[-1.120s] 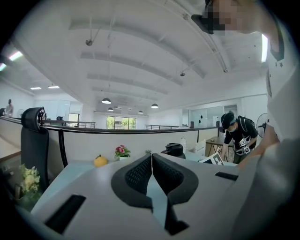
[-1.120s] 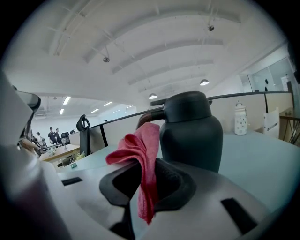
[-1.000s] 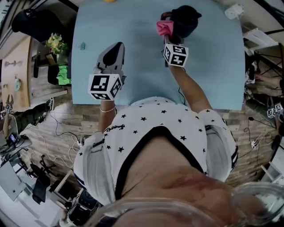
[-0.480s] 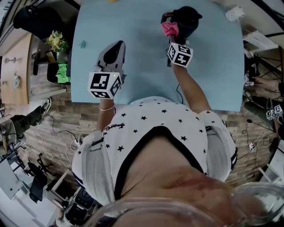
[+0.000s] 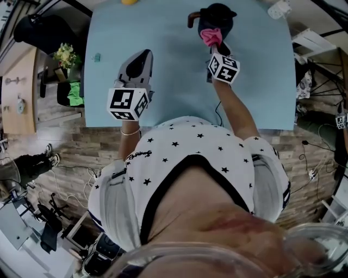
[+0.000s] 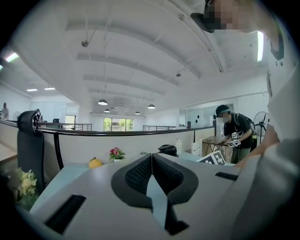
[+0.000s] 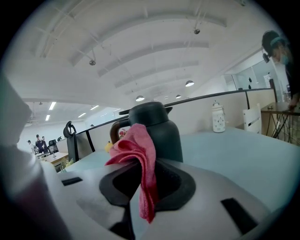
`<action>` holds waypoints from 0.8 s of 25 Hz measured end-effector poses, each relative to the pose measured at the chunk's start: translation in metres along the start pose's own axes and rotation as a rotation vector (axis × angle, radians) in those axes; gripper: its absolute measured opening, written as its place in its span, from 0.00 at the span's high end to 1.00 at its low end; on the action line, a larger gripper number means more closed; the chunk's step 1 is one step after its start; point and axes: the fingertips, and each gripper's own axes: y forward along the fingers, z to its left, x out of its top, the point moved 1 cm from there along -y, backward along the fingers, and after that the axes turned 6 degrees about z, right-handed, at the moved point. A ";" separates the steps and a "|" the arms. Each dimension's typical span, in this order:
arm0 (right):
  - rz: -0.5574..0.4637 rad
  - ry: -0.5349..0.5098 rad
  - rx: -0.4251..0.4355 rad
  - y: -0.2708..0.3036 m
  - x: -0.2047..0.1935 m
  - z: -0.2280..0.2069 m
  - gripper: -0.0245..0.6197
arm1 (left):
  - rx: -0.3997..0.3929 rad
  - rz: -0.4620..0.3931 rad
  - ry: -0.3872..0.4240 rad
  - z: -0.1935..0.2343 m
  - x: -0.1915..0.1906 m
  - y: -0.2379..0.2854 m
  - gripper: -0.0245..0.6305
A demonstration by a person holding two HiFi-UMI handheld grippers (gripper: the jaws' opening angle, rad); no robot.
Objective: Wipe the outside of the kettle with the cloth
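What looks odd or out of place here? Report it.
Nothing stands out. The kettle stands upright on the table, the pink cloth is pinched in the right gripper in front of it, and the left gripper is shut and empty.

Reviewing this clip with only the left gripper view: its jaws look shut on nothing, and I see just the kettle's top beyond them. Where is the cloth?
Observer: The right gripper is shut on the pink cloth, which is bunched between its jaws.
Operator: Is it at the kettle?
Observer: Yes. In the head view the cloth overlaps the near side of the dark kettle, so contact looks likely.
Operator: And the left gripper from above?
Observer: The left gripper hangs over the near part of the blue table, well apart from the kettle.
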 end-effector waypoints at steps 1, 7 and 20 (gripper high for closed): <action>-0.002 0.008 -0.009 -0.002 0.001 -0.006 0.86 | -0.004 0.000 0.002 -0.003 0.000 0.001 0.92; -0.014 0.031 -0.062 -0.005 0.008 -0.045 0.86 | -0.009 0.004 0.013 -0.014 0.002 0.004 0.92; -0.015 0.047 -0.093 0.014 0.024 -0.097 0.86 | 0.029 0.025 0.014 -0.016 0.002 0.012 0.92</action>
